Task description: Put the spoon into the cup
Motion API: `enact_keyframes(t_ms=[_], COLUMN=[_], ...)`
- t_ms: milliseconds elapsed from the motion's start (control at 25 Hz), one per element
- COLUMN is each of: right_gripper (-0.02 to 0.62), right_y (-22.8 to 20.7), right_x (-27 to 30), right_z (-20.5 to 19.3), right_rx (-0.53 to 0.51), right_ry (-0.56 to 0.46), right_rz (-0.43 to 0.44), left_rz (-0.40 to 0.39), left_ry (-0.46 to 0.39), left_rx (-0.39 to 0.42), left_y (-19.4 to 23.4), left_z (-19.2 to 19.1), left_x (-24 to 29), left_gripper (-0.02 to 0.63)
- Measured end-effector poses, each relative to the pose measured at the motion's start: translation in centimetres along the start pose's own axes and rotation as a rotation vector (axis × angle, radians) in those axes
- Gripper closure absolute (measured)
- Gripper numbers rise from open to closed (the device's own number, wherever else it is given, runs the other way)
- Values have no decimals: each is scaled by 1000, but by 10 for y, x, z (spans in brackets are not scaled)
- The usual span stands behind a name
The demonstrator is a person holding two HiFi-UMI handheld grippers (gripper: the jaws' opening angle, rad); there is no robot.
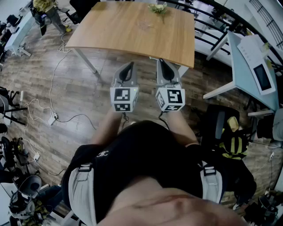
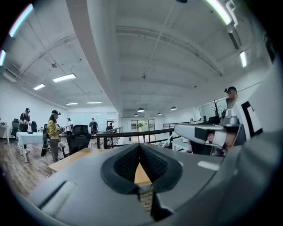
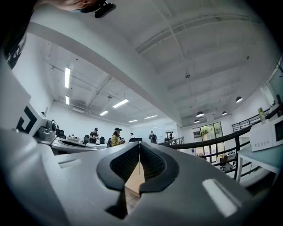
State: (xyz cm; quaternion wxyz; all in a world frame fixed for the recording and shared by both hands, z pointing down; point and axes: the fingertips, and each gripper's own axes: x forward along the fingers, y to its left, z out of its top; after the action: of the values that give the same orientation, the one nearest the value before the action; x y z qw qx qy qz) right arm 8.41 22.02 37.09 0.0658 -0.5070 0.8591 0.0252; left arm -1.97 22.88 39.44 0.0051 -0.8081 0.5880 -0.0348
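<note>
left tongs [image 1: 129, 65]: closed, pads tip to tip, nothing between; over the wood floor [image 1: 75, 110], just short of the table edge
right tongs [image 1: 161, 62]: closed, empty; at 3 o'clock of left tongs, side by side
table [image 1: 132, 31]: wooden, at 12 o'clock of both tongs
plant [image 1: 158, 8]: on far table edge, 12 o'clock
spoon, cup: cannot tell where, no view shows them

Inventory, as counted:

- Grippers: two, namely the left gripper [image 1: 130, 64] and the right gripper [image 1: 161, 61].
- Marker cubes: two, the left cube [image 1: 123, 98] and the right cube [image 1: 171, 99].
- Wooden table [image 1: 132, 26]: one.
- Sprig of greenery [image 1: 158, 8]: one, at the table's far edge.
- Pale desk [image 1: 241, 66]: one, beyond the table's right edge.
- White appliance [image 1: 261, 73]: one, on that desk.
- People in the background: several, too small to count.
</note>
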Motion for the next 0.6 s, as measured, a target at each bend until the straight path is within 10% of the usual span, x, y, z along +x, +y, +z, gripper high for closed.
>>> enact_keyframes(t_ms=[600], right_gripper=[589], right_y=[31], right_x=[30], right_z=[-9], right_rx=[17], right_ry=[-3], right_rz=[-1], left_rz=[-17], left_ry=[-6], left_rx=[-6], left_y=[38], left_z=[-7], left_x=[0], left_gripper=[594])
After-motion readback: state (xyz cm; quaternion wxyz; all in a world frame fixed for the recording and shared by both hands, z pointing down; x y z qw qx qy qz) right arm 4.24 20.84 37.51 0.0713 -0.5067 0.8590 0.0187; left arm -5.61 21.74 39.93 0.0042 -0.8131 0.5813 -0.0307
